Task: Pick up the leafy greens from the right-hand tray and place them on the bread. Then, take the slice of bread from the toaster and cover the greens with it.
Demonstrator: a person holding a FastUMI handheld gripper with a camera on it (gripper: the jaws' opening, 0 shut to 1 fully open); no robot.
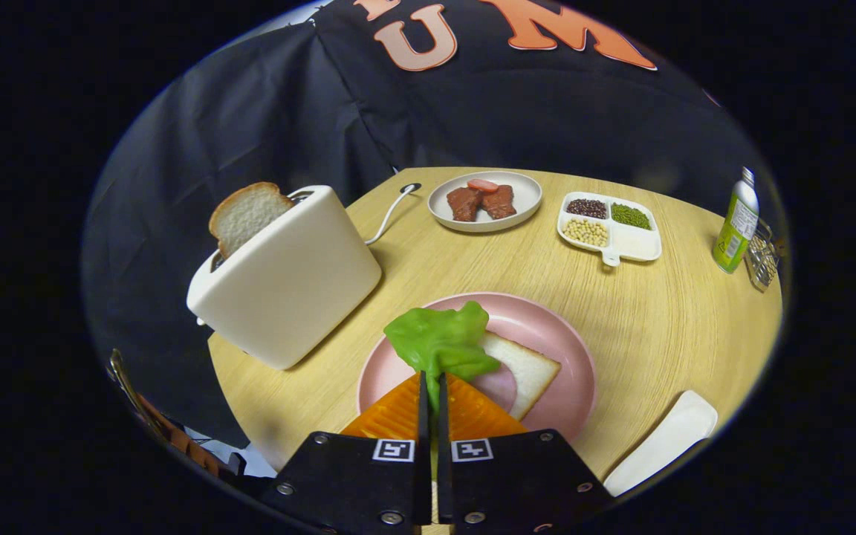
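My gripper (432, 380) is shut on the leafy greens (441, 342), which hang from the fingertips over the pink plate (562, 349). On that plate lies a slice of bread (528, 368) with a pale slice of ham (497, 386) on it; the greens partly hide the bread's near corner. To the left, beyond the fingers, a cream toaster (287, 279) lies tilted toward me, with a second bread slice (246, 214) sticking out of its slot.
A white tray (666, 440) lies at the near right on the round wooden table (666, 312). At the back stand a plate of red meat pieces (484, 200), a divided dish of beans (610, 227), a green bottle (736, 223) and a wire basket (762, 260). The toaster's cord (391, 212) runs back.
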